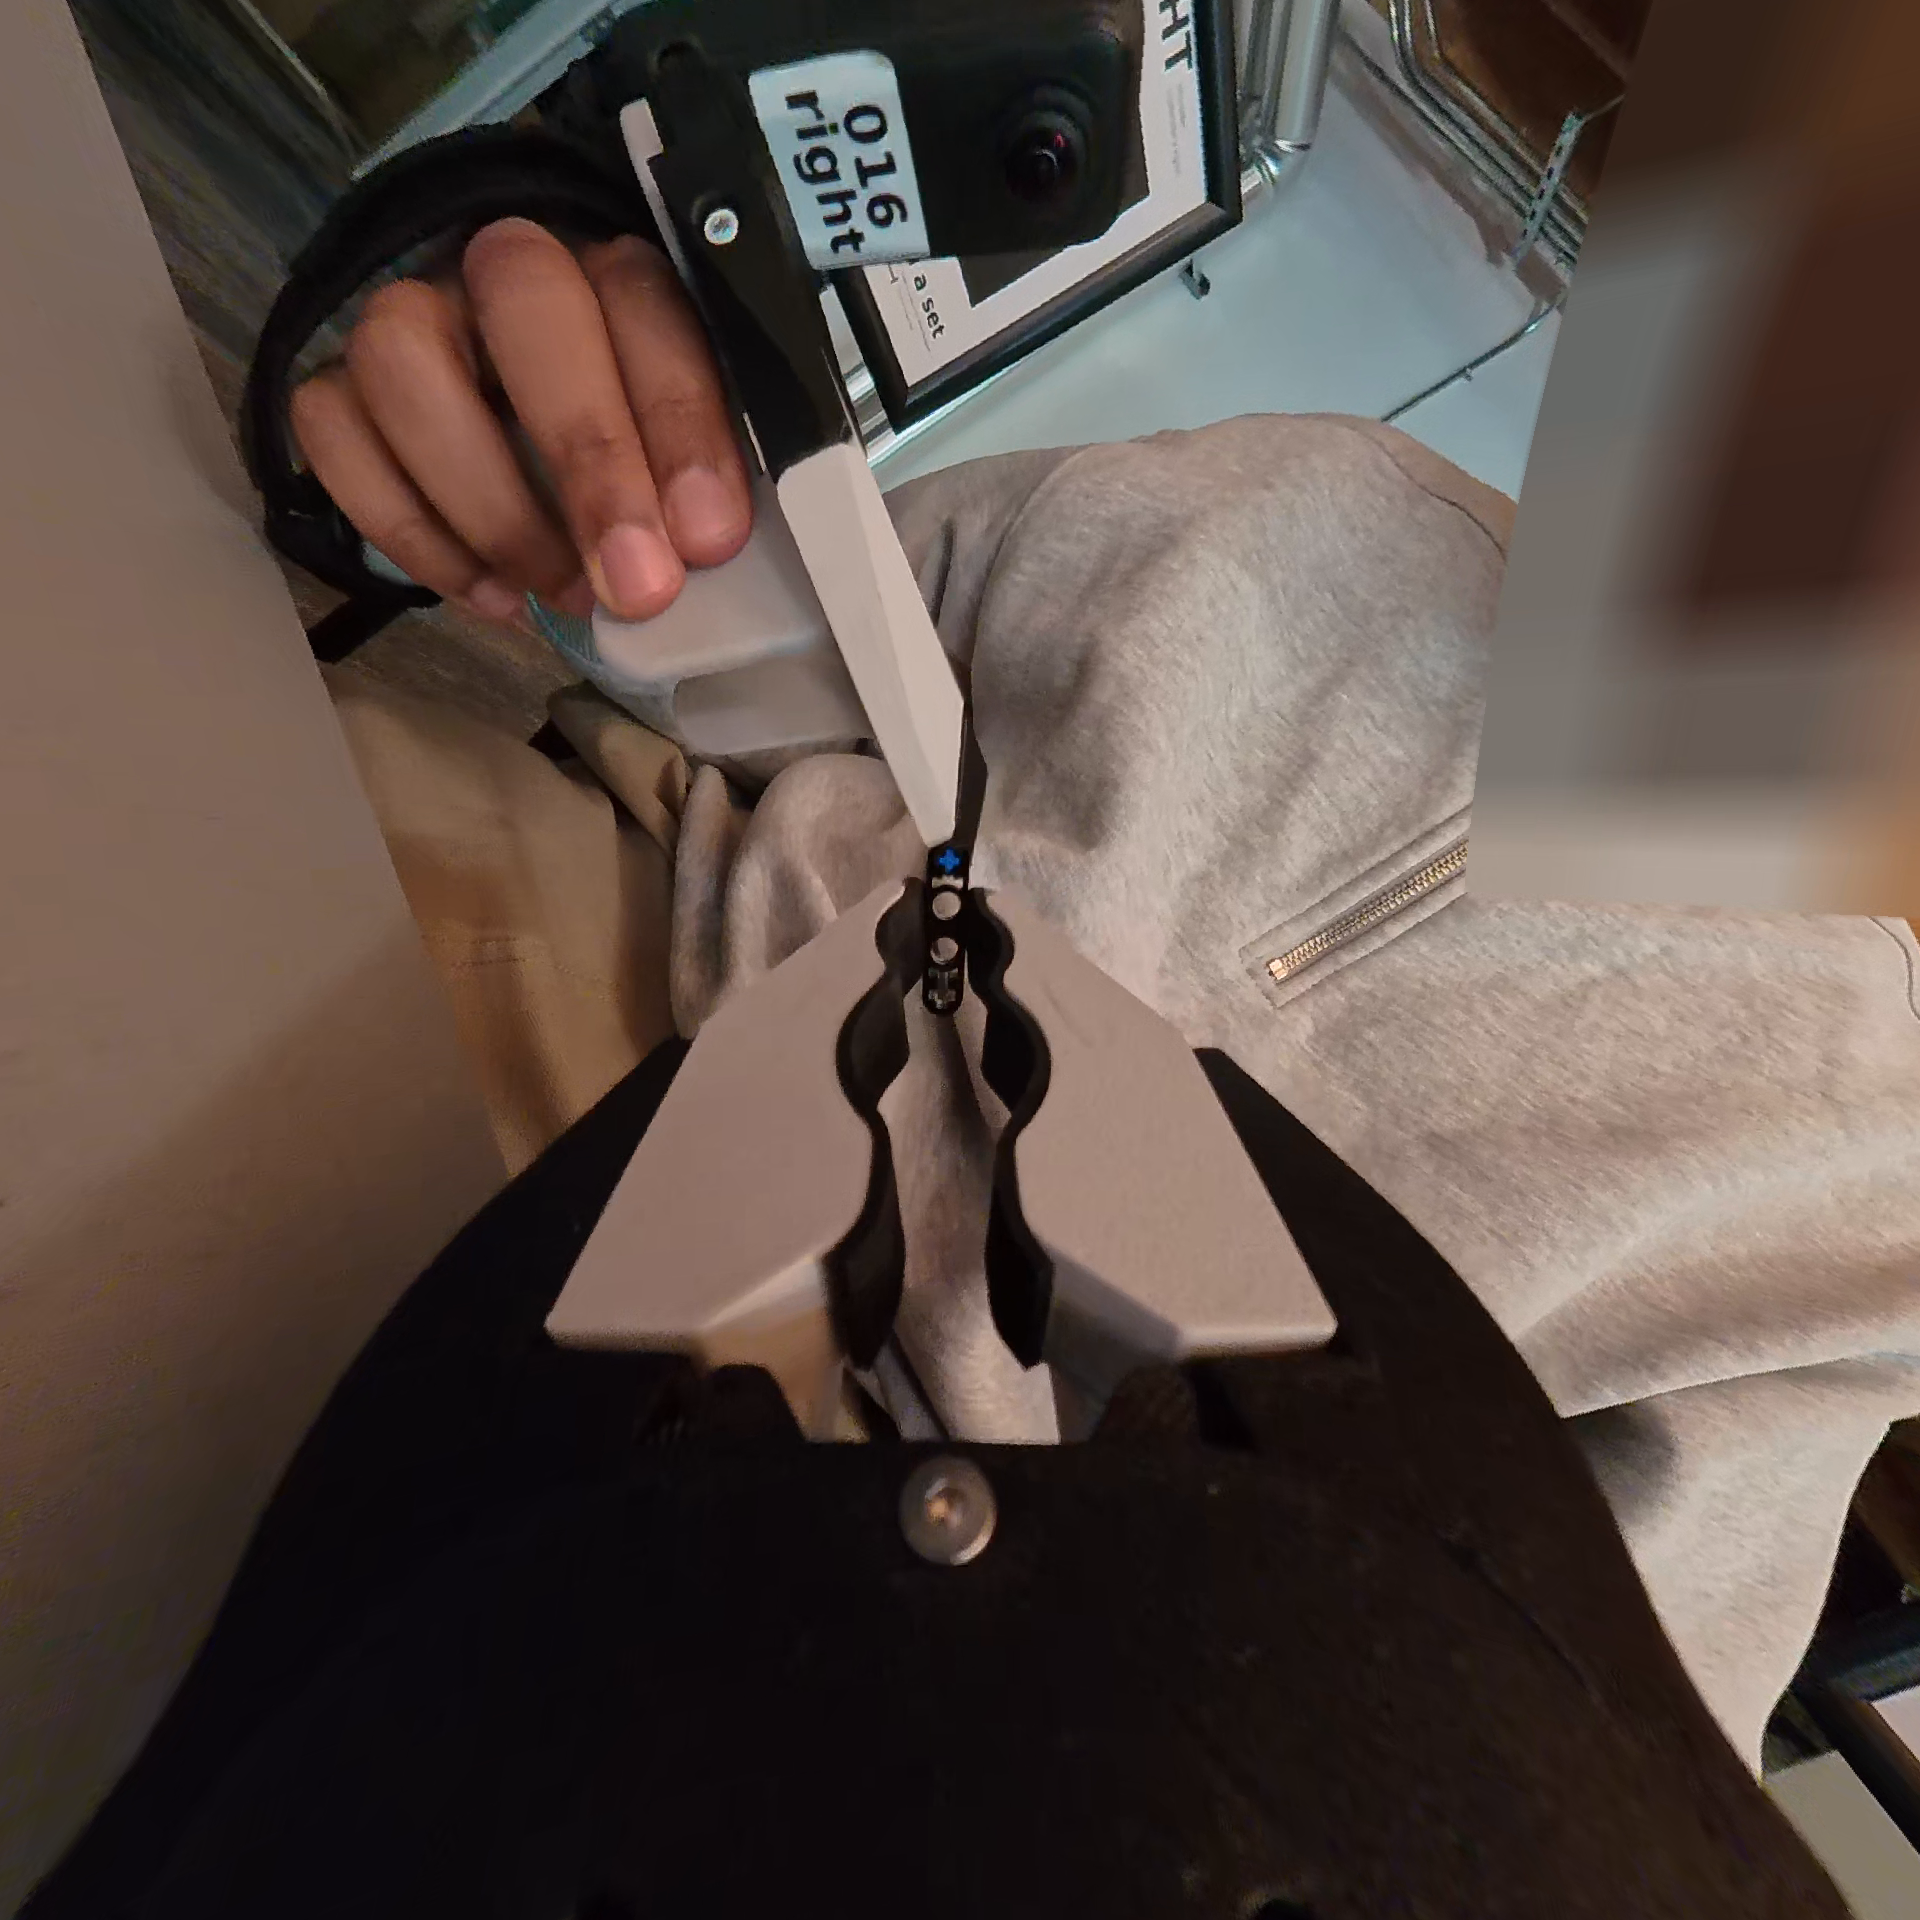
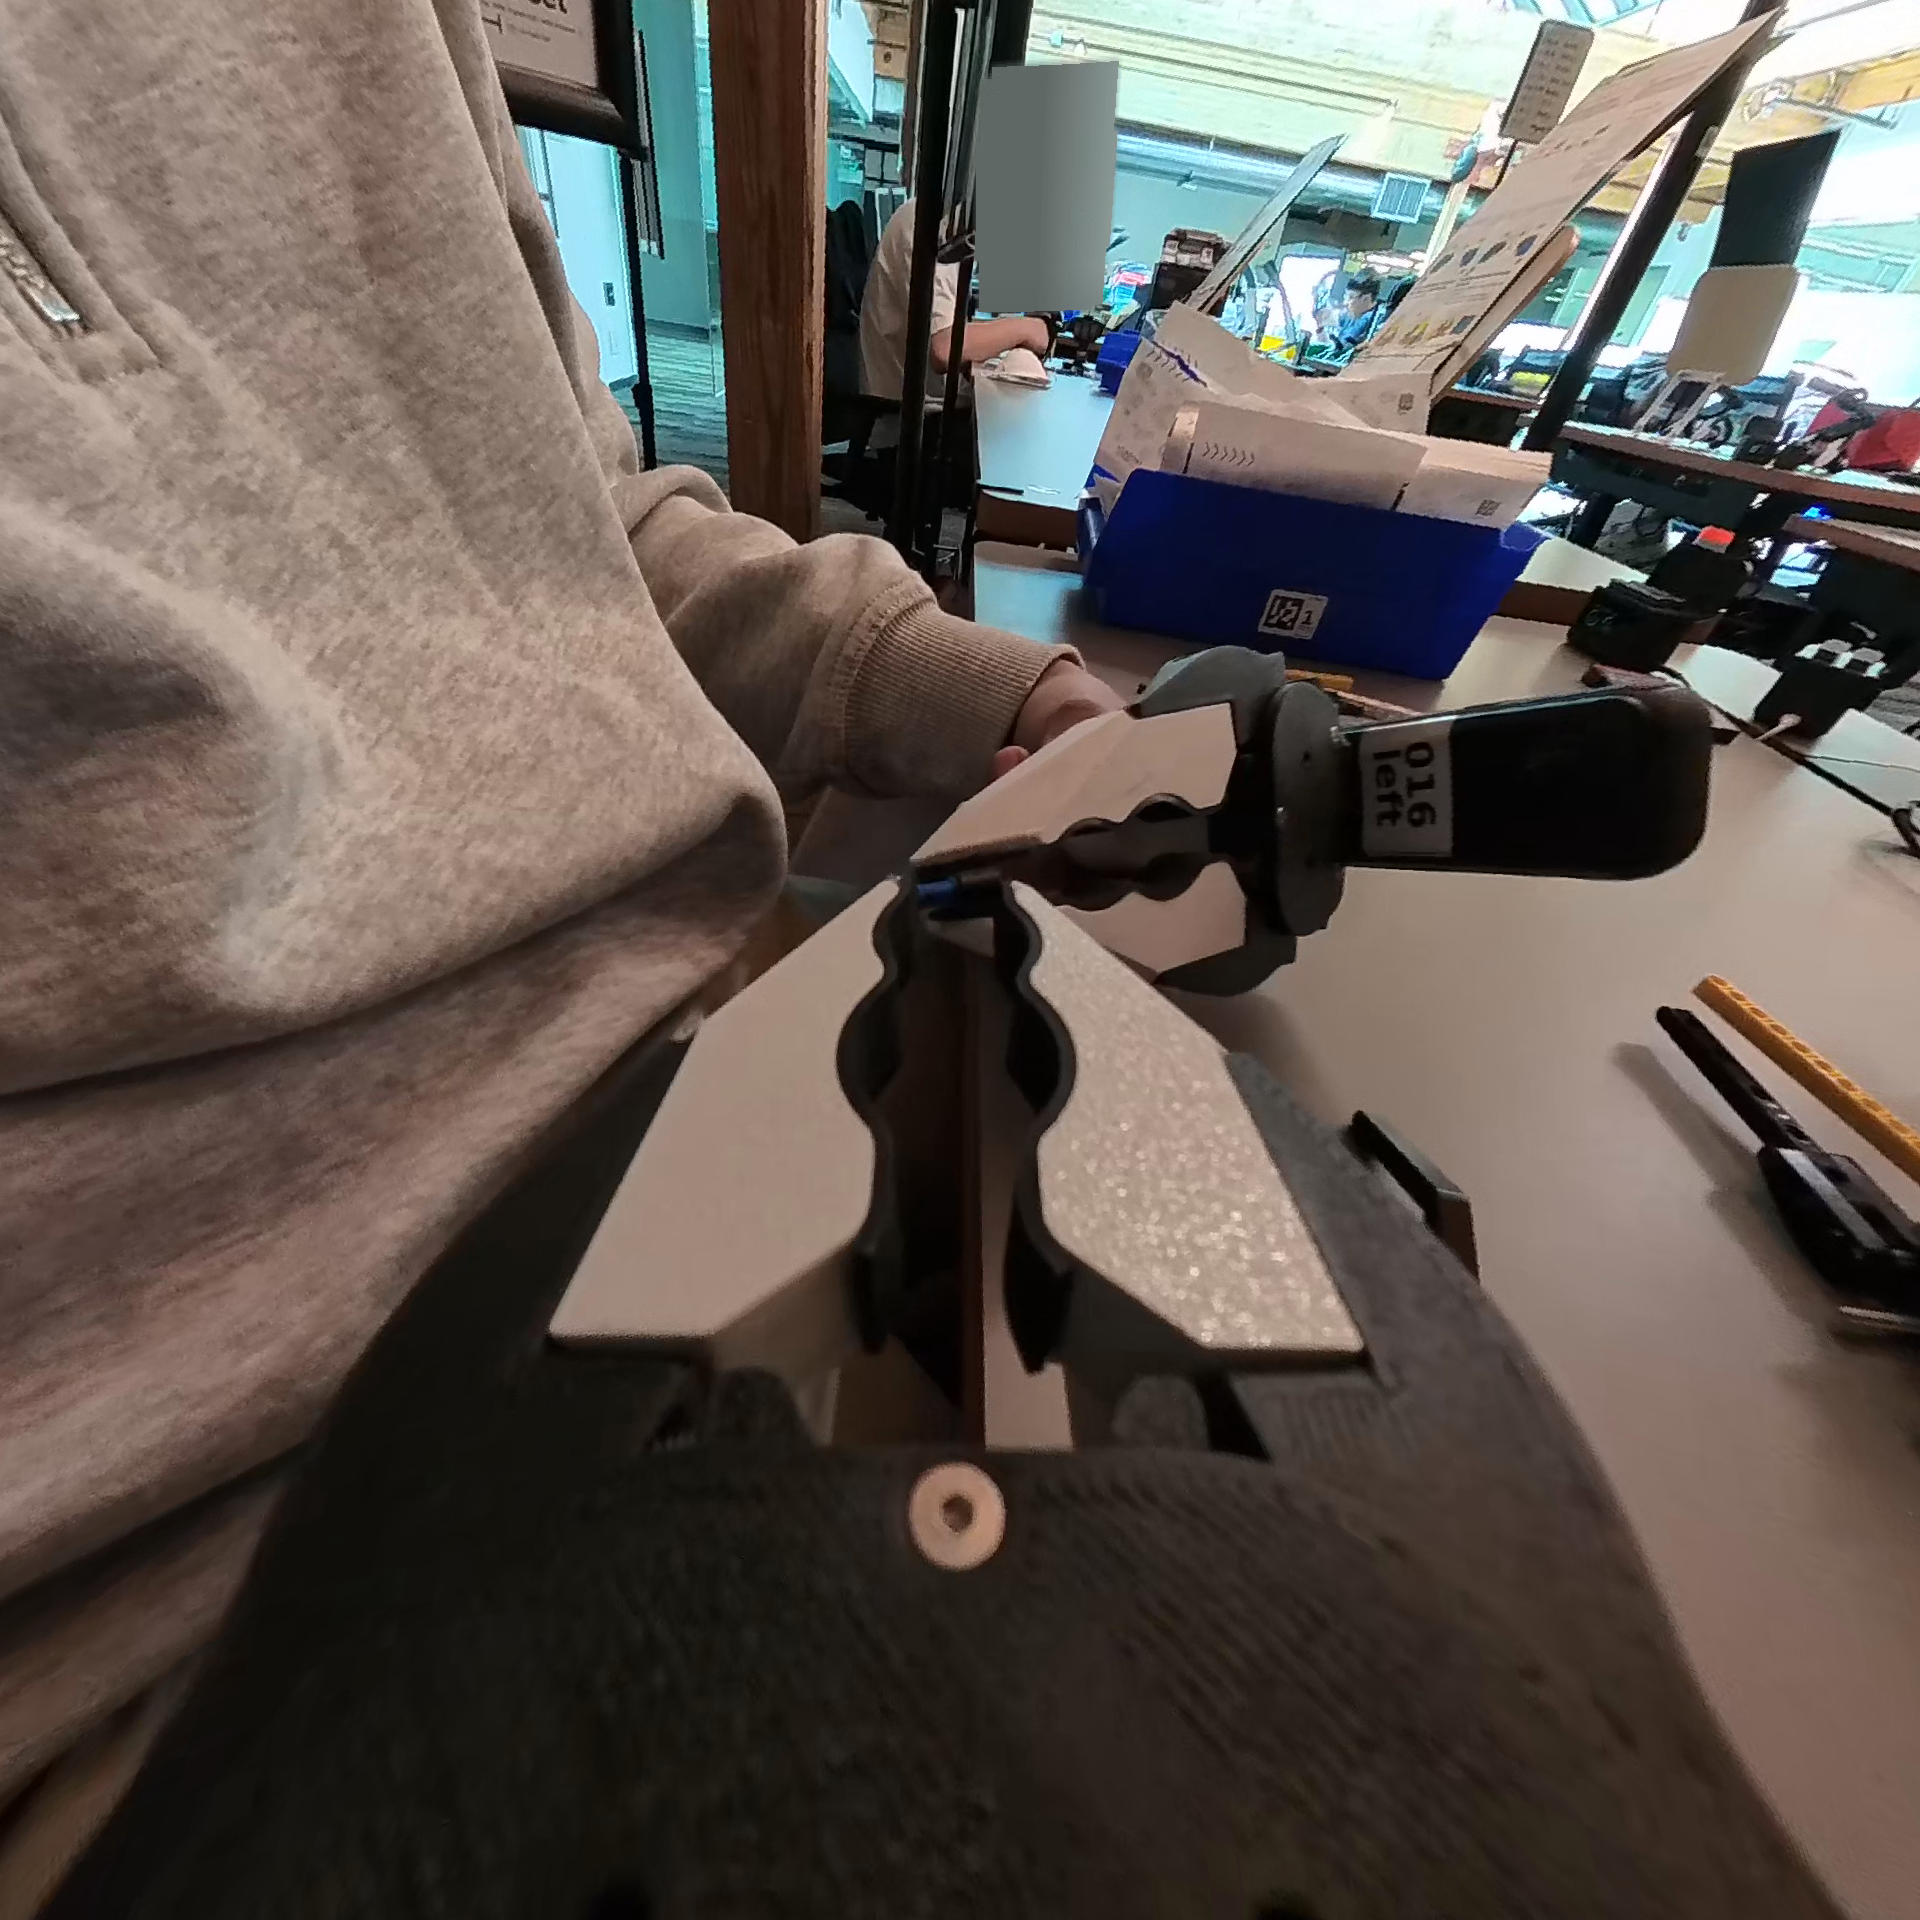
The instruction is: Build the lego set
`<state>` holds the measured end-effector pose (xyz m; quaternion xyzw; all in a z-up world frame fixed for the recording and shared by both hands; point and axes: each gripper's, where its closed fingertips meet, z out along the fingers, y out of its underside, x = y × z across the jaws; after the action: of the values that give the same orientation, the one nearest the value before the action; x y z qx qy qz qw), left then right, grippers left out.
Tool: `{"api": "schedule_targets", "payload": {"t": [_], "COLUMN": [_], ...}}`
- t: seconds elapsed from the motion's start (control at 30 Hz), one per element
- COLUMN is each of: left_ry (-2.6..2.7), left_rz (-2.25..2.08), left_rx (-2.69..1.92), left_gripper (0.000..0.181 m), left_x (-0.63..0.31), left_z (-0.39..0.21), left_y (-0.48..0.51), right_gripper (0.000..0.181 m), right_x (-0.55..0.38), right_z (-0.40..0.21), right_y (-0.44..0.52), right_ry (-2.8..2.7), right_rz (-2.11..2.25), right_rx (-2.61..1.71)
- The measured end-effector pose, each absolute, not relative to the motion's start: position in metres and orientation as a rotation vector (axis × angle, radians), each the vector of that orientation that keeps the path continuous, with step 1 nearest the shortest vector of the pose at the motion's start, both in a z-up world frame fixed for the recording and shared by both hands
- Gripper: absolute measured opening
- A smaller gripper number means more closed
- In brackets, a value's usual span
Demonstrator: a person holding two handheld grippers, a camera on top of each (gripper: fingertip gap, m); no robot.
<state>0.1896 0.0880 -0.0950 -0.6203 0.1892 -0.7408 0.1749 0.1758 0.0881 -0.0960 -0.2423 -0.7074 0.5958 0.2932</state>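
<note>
black beam (image 1: 948,940) stood pinched in the left gripper (image 1: 943,914), long axis pointing away along its fingers | blue pin (image 1: 949,860) sat at its far end | right gripper (image 2: 956,904) clenched that pin from beyond, tips meeting | all above the lap, off the table (image 2: 1558,1299)

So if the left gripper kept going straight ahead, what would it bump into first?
Probably the right gripper, whose tip already meets the small black lego piece the left gripper holds. Behind that is the grey sweatshirt.

Each hand-held gripper (image 1: 940,904) has grey wedge fingers (image 1: 748,1132), wavy black pads, black body; grey zipped sweatshirt (image 1: 1247,727).
</note>
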Motion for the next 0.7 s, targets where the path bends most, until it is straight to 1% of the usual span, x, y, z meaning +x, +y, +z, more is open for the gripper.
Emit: {"api": "schedule_targets", "payload": {"t": [0.13, 0.17, 0.33, 0.4, 0.53, 0.7], "left_ry": [0.558, 0.564, 0.554, 0.546, 0.491, 0.225], "left_rz": [-2.096, -2.082, -2.046, -2.024, -2.009, -1.911], "left_rx": [-1.775, -1.802, -1.838, -1.855, -1.808, -1.677], "left_gripper": [0.003, 0.004, 0.004, 0.004, 0.004, 0.004], "left_x": [0.192, 0.193, 0.198, 0.197, 0.192, 0.168], "left_z": [-0.097, -0.100, -0.104, -0.106, -0.101, -0.090], "left_y": [0.086, 0.085, 0.087, 0.089, 0.097, 0.134], "right_gripper": [0.014, 0.000, 0.000, 0.000, 0.000, 0.021], "right_x": [0.178, 0.176, 0.171, 0.173, 0.169, 0.156], "right_z": [-0.097, -0.099, -0.091, -0.081, -0.070, -0.068], "right_y": [0.086, 0.090, 0.093, 0.094, 0.125, 0.143], "right_ry": [-1.913, -1.908, -1.867, -1.808, -1.646, -1.551], "right_rz": [1.592, 1.557, 1.517, 1.573, 1.570, 1.349], "right_rx": [-0.642, -0.665, -0.679, -0.667, -0.730, -0.750]}}
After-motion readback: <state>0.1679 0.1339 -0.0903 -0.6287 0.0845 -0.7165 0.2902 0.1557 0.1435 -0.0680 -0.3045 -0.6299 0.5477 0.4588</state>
